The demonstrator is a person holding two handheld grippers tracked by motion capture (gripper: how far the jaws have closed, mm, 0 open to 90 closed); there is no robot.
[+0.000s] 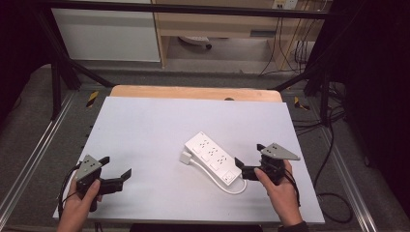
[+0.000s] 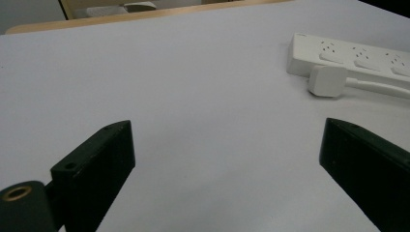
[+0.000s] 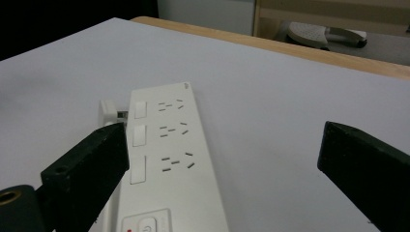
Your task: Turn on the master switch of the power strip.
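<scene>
A white power strip with three socket groups lies slantwise on the white table top, right of centre. Its white plug rests against its left side, and its cable loops at the near end. My right gripper is open just right of the strip's near end, nothing between its jaws. In the right gripper view the strip runs beside the left jaw, switch end nearest. My left gripper is open at the front left, well apart from the strip. The left gripper view has strip and plug at upper right.
A wooden table edge shows behind the white top. Black frame bars stand at both sides. Cables lie on the floor at the right. A cabinet and wooden furniture stand at the back.
</scene>
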